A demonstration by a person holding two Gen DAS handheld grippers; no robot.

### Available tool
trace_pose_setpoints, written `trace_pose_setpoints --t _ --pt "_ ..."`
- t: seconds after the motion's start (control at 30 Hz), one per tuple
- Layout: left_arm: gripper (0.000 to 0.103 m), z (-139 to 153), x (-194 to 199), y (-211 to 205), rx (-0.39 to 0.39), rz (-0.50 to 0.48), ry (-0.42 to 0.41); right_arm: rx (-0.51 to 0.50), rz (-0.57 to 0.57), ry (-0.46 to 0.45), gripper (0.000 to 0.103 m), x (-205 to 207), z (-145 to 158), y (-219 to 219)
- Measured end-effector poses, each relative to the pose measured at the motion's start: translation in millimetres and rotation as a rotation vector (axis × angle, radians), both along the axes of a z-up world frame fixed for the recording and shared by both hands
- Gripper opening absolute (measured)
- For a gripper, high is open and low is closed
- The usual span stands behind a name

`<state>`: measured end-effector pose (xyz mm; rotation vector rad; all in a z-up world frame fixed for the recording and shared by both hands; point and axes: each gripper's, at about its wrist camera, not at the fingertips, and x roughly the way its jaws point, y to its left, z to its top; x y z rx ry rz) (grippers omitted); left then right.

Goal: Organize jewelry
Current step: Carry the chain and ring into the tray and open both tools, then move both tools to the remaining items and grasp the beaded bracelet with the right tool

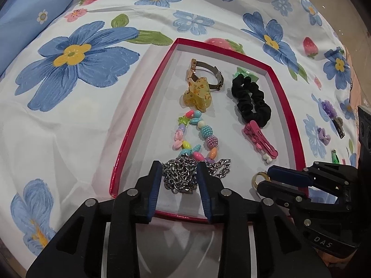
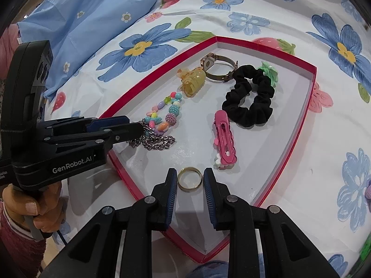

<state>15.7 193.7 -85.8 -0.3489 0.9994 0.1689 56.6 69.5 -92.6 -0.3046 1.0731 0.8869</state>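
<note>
Left wrist view hides part of the silver chain (image 1: 185, 173) behind the left gripper (image 1: 178, 169), whose jaws stand apart around the heap; the gold ring (image 1: 256, 180) is half hidden behind the right gripper (image 1: 269, 176) there. Right wrist view shows that claw parted too, flanking the ring — one of them — on the red tray (image 2: 310, 85) floor. Inside also: one watch (image 2: 218, 67), one black scrunchie (image 2: 248, 97), one bead bracelet (image 2: 167, 113).
</note>
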Motion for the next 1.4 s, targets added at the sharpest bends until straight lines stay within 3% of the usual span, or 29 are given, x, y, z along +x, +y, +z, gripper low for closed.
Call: trace_pose_setpoints --t 0.17,0.3,0.5,0.83,1.4 --pt "0.03 5 -4 2 -0.012 0.01 -0.01 0.023 -0.005 0.011 0.026 -1 2 -3" --pt "0.036 15 -9 1 -0.025 0.026 -0.04 0.073 -0.018 0.015 0.029 -5 10 -11" --pt "0.042 35 -13 -9 -0.031 0.03 -0.088 0.158 -0.095 -0.019 0.029 -12 32 -50" --pt "0.049 54 -7 -65 -0.042 -0.079 -0.119 0.257 -0.311 -0.071 0.038 -14 59 -148" --pt "0.052 52 19 -175 -0.038 -0.301 -0.086 0.258 -0.607 -0.1 0.039 -28 46 -295"
